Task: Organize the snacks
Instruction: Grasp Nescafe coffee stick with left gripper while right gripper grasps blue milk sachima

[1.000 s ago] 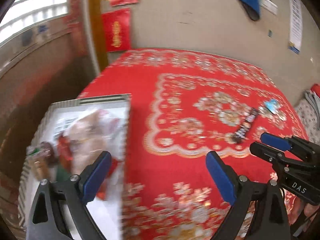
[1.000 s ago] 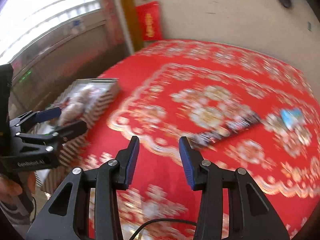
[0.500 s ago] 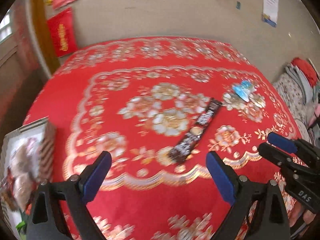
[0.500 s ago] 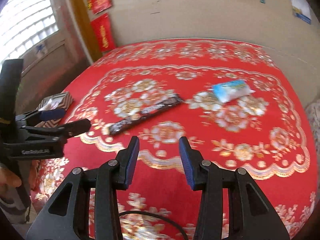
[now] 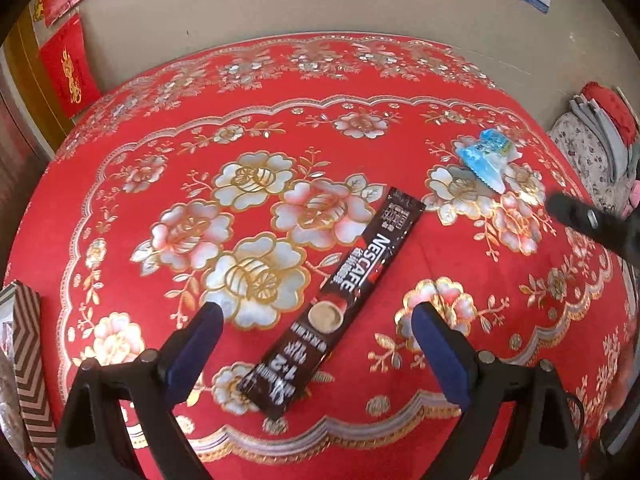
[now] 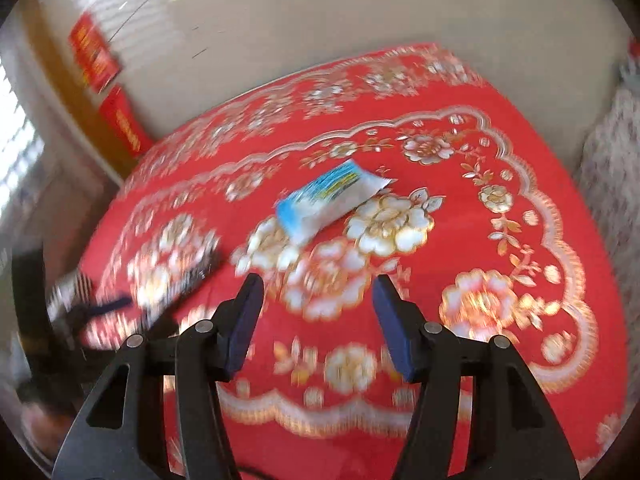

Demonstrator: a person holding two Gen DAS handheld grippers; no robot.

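A long dark Nescafe stick packet (image 5: 340, 300) lies diagonally on the red flowered tablecloth (image 5: 280, 128). My left gripper (image 5: 316, 320) is open and empty, its fingers straddling the packet's near half from above. A small blue and white snack packet (image 5: 486, 156) lies at the far right; it also shows in the right wrist view (image 6: 328, 200). My right gripper (image 6: 316, 292) is open and empty, a little short of the blue packet. The right gripper's tip (image 5: 580, 216) shows at the right edge of the left wrist view.
A box with a brown zigzag rim (image 5: 28, 364) stands at the table's left edge. The left gripper (image 6: 92, 312) shows blurred at the left of the right wrist view. A beige wall with red hangings (image 5: 68, 68) is behind. Fabric piles (image 5: 596, 140) lie beyond the right edge.
Both grippers have swung right, away from the box. The left one now sits over the Nescafe stick. The right one now faces the blue packet and has opened wider.
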